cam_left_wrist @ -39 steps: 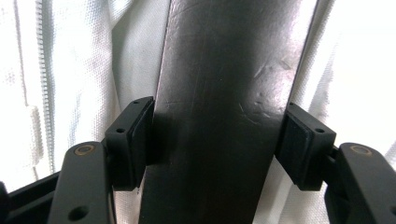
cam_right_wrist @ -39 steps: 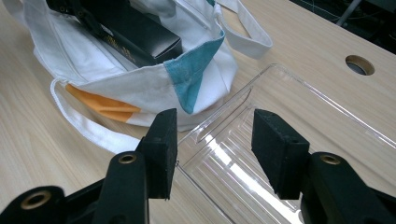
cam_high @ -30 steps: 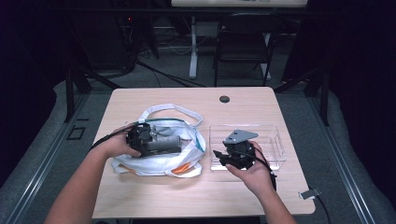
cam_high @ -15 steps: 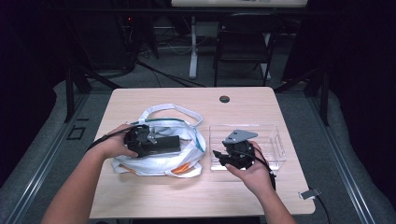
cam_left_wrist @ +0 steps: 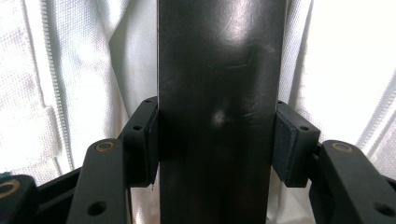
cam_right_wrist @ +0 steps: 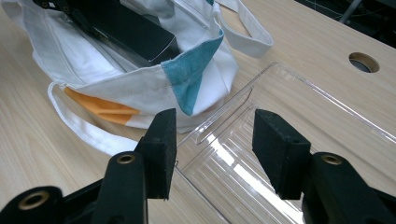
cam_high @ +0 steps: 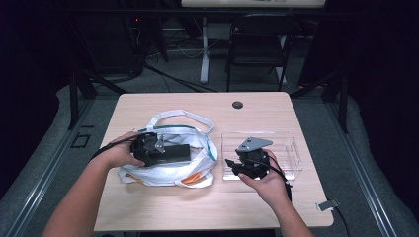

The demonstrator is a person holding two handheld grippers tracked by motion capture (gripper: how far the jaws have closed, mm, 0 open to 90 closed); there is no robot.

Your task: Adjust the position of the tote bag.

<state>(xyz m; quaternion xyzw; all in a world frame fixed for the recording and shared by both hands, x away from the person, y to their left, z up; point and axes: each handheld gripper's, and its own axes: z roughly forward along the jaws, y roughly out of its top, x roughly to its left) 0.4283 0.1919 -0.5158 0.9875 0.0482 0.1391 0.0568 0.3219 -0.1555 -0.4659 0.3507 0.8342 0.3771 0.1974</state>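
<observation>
Your left gripper (cam_high: pixel 165 152) is lying over the white tote bag (cam_high: pixel 148 174) at about 9 o'clock on the wooden table (cam_high: pixel 257 111), and its jaws are pointing toward 3 o'clock. In the left gripper view the two pads (cam_left_wrist: pixel 286 142) are pressing against both long sides of a flat black box (cam_left_wrist: pixel 219 93), so you are holding that box; the jaws have just been closing in on it. The box is standing lengthwise between the jaws, running toward 12 o'clock in that view, with the white fabric of the bag behind it on either side. In the right gripper view the far end of the box (cam_right_wrist: pixel 128 30) is sitting inside the mouth of the bag, beside the bag's teal panel (cam_right_wrist: pixel 194 74) and above its orange panel (cam_right_wrist: pixel 100 107). Your right gripper (cam_high: pixel 232 165) is resting at about 4 o'clock on the table, over the near left corner of the clear plastic tray (cam_high: pixel 291 148). Its jaws are standing wide apart with nothing between them, and the tray's ribbed floor (cam_right_wrist: pixel 233 168) is showing in the gap. The bag is lying just beside the tray, at the tray's 9 o'clock.
</observation>
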